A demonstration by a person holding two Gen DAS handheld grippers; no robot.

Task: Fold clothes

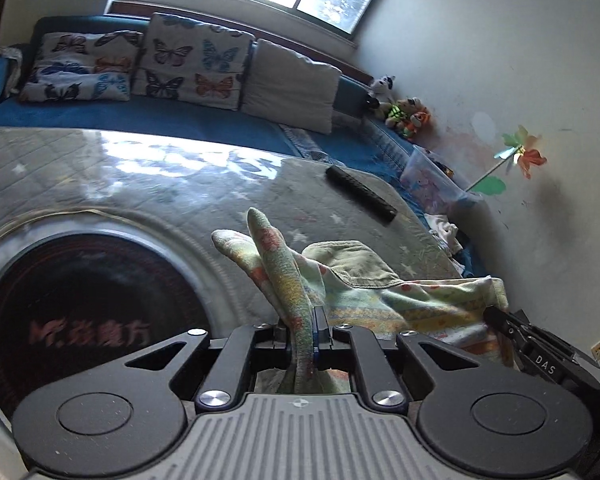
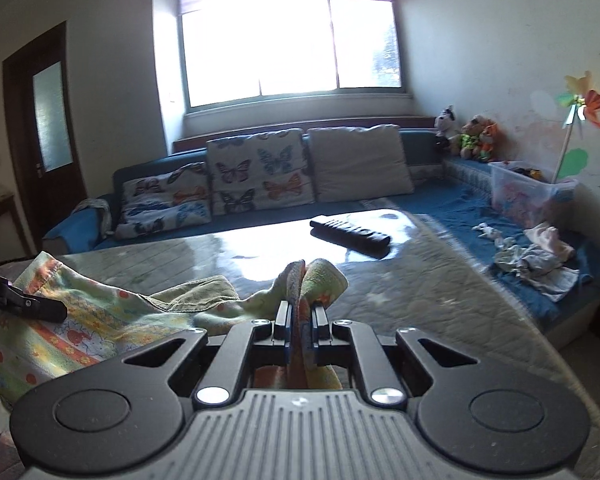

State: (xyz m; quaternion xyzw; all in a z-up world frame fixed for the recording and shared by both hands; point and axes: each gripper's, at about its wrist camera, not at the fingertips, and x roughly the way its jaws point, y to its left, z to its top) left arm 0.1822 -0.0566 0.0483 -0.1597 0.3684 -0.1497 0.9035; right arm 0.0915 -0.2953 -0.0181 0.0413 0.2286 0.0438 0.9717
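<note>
The left gripper (image 1: 303, 334) is clenched on a bunched edge of the garment (image 1: 399, 300), a pale green cloth with orange and yellow printed bands; two rolled lobes of fabric stick up past its fingers. The right gripper (image 2: 301, 332) is clamped on another fold of the same garment (image 2: 100, 320), cloth bulging above and below its closed jaws. Between the two grips the garment hangs slack and rumpled, held up just over the table (image 2: 419, 280), a glossy top over a quilted grey cover. In the left view the right gripper (image 1: 499, 320) shows at the cloth's far corner; in the right view the left gripper (image 2: 56, 308) shows at the left edge. A black remote (image 2: 349, 236) lies farther back on the table, well apart from the garment. Behind it runs a blue sofa (image 2: 459, 200) with butterfly cushions (image 2: 260, 176)
</note>
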